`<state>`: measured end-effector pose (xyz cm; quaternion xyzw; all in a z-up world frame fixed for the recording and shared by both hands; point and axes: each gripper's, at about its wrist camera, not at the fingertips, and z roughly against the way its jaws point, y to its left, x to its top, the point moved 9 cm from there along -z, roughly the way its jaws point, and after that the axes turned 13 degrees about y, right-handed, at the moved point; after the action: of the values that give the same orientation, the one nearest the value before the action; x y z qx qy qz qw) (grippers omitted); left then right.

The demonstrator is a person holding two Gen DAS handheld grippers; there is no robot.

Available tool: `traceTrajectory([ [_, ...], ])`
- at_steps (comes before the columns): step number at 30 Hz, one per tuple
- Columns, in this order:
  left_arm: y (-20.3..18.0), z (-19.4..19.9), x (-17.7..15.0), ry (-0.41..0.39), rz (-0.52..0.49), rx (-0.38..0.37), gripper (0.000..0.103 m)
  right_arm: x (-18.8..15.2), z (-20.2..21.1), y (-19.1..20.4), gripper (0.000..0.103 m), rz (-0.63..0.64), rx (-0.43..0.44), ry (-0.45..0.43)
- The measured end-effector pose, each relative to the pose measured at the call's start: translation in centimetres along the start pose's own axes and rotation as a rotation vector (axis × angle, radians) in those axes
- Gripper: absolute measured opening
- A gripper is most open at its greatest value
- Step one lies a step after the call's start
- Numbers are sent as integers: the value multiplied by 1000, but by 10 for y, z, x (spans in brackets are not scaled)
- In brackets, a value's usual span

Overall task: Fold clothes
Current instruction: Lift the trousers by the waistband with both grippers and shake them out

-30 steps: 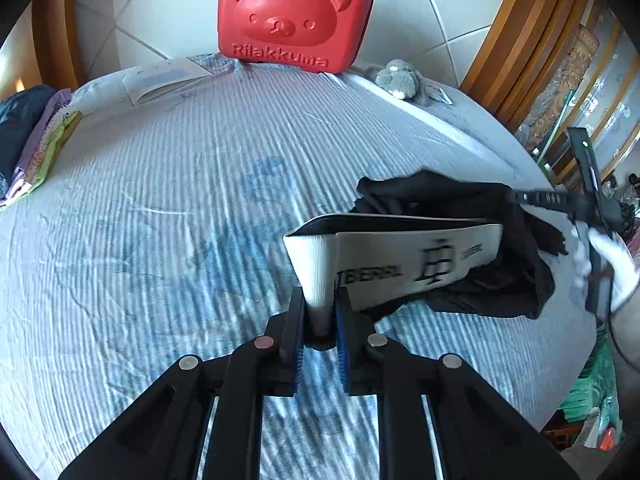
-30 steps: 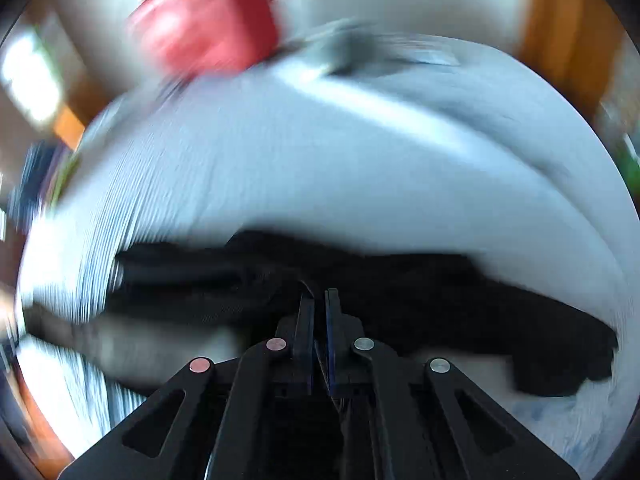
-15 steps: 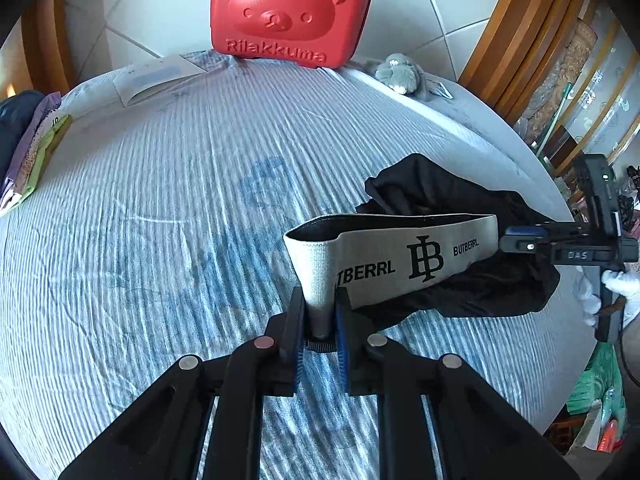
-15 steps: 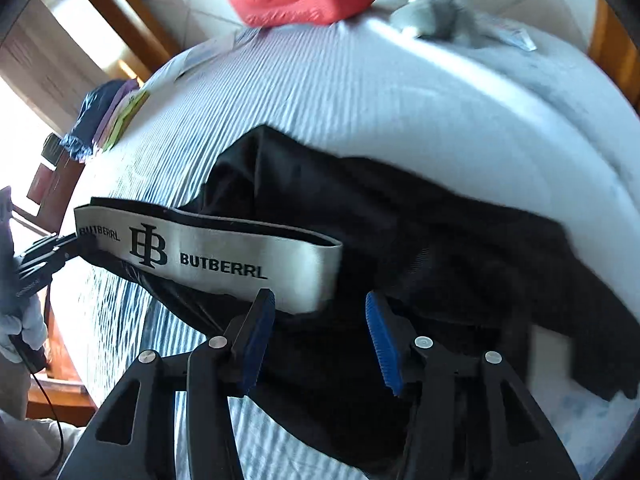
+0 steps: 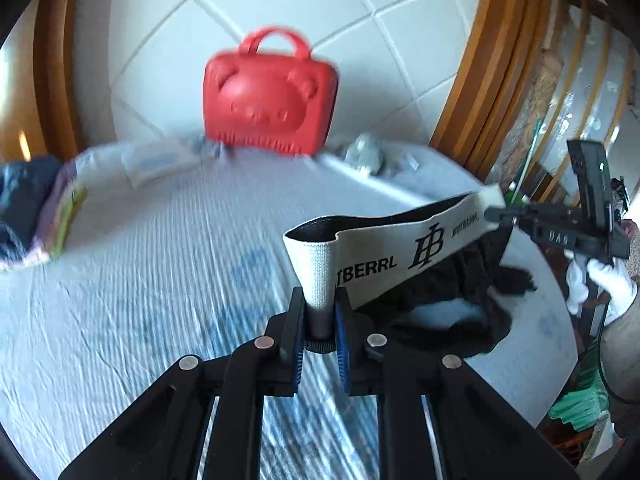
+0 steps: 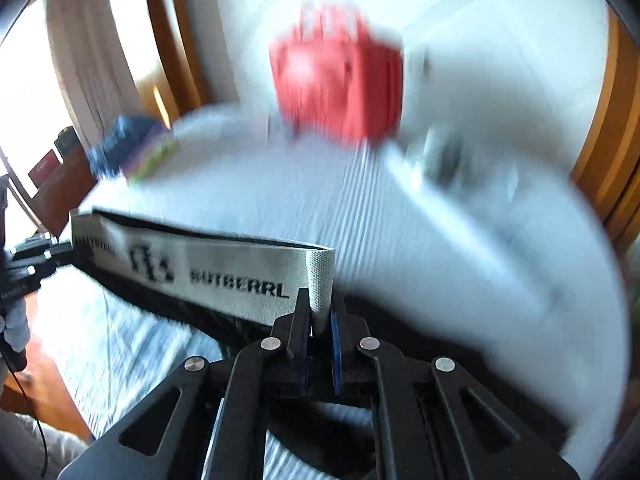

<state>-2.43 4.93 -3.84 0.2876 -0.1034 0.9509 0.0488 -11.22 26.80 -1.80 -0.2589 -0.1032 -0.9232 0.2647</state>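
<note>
Black underwear hangs stretched between my two tools above the striped bedsheet, its grey BUTBERRL waistband pulled taut while the dark fabric droops toward the mattress. My left gripper is clamped on one end fold of the band, and my right gripper is pinched on the opposite end. I judge the work now is keeping even tension, both ends level, so the cloth lies flat when lowered. Farther back, a red bear-faced case stands against the tiled wall.
</note>
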Motion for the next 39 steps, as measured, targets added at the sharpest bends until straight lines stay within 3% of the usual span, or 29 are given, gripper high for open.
traceTrajectory([
  [6,23,72,-1,-134,68,87,12,82,99,26,8,130,-98,-281],
  [9,35,109,-2,-202,103,130,12,115,121,54,8,212,-71,-353],
  [13,51,160,-4,-291,148,188,13,160,107,117,8,348,6,-380],
  [15,59,185,-5,-336,171,217,13,177,85,161,8,420,65,-368],
  [19,127,168,-51,-262,317,285,13,199,27,266,8,579,194,-305],
  [25,233,135,-126,-127,547,386,13,184,-87,422,8,769,325,-156],
  [29,300,115,-178,-34,699,452,13,161,-172,489,8,807,399,-22],
  [32,349,101,-218,38,813,501,13,143,-235,522,8,827,404,69],
  [36,349,94,-196,60,747,465,13,127,-307,560,9,808,400,167],
  [38,346,92,-182,68,705,444,21,131,-323,563,23,775,390,188],
  [39,345,90,-175,72,684,433,32,133,-330,562,25,756,384,197],
])
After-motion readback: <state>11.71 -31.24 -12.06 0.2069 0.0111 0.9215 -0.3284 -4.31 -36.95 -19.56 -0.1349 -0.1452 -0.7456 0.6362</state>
